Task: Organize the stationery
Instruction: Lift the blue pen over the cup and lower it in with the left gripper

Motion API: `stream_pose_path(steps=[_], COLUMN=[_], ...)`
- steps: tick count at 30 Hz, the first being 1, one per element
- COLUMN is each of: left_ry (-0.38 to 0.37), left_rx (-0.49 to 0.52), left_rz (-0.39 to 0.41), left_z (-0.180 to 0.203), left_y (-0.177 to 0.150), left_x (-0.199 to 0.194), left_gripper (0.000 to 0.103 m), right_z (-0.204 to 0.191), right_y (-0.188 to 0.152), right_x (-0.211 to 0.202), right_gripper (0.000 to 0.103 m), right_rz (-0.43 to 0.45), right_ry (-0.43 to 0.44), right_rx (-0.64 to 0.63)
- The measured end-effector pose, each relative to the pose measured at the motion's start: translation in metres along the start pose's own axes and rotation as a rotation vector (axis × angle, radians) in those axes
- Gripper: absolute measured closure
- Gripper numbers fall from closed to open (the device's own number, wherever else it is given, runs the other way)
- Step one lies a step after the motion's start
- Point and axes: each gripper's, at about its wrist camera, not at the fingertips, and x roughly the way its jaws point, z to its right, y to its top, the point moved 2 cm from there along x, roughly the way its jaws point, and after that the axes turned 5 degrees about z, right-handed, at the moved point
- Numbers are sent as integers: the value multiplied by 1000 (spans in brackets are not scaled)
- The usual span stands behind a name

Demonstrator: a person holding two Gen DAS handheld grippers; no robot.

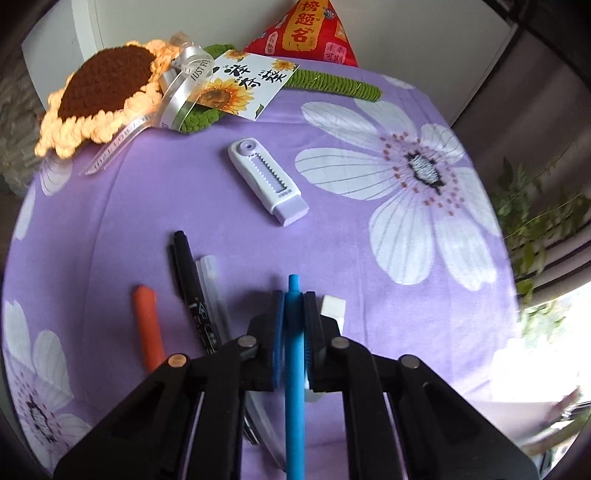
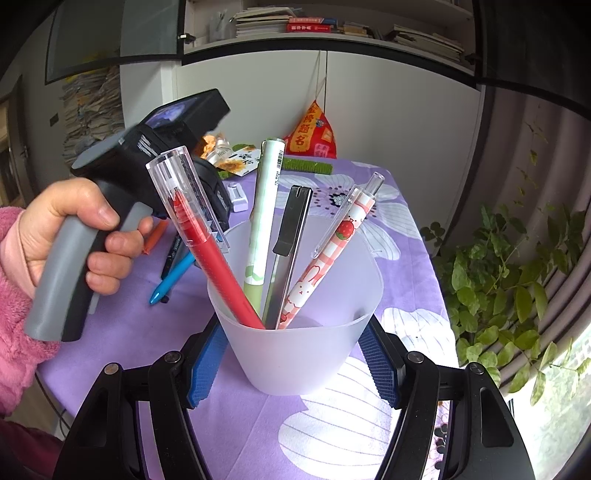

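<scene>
Left wrist view first: my left gripper (image 1: 294, 328) has its fingers clamped on the blue pen (image 1: 294, 369), which I reckon is next to go in the cup. Still loose on the surface (image 1: 369, 280): an orange crayon (image 1: 149, 328), a black marker (image 1: 192, 288) with a clear pen (image 1: 216, 295) right beside it, a white eraser (image 1: 333, 308) just past my fingers, and a sliding eraser (image 1: 267, 181) further out. So roughly halfway, I'd say. The surface wears a purple cloth with big white flowers; a crochet sunflower (image 1: 99, 92) and a red pouch (image 1: 306, 33) sit at the far edge. Right wrist view: my right gripper (image 2: 291, 360) is clamped around the frosted cup (image 2: 295, 332), which already holds a red pen (image 2: 218, 266), a green pen (image 2: 264, 214), a black clip pen (image 2: 290, 240) and a strawberry pen (image 2: 325, 258). Behind are bookshelves (image 2: 332, 26), paper stacks, and a leafy plant (image 2: 517, 277) on the right.
</scene>
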Motion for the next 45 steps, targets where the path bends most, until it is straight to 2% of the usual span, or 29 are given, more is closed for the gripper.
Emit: stream_pose_path(steps=[4,11,21,26,30,34,45], left_ry=[-28,-125,-268,-330,-402,-461,-492], left_rx=[-6,-3,39,76,114,159,183], left_rz=[74,196,339,448,529,552,564], left_z=[-2,0,31,54,77,96,102], left_y=[3,0,-7,-1,2,1,-2], left_x=[-32,-92,-145,-171,-176,-166,-153], left_gripper=[95,95,95,95,95,95,95], right_z=[0,-1,-2,-2,-1,-1,1], right_y=[0,0,3,3,3,3,2], right_x=[0,0,2,2,0,0,2], right_gripper=[32,32,32,32,32,32,32], right_rz=[-1,-3,-8,-9,-5,-4,0], right_ry=[0,0,-7,-7,-4,-2,0], right_rx=[-1,-1,-1,1,2,2,1])
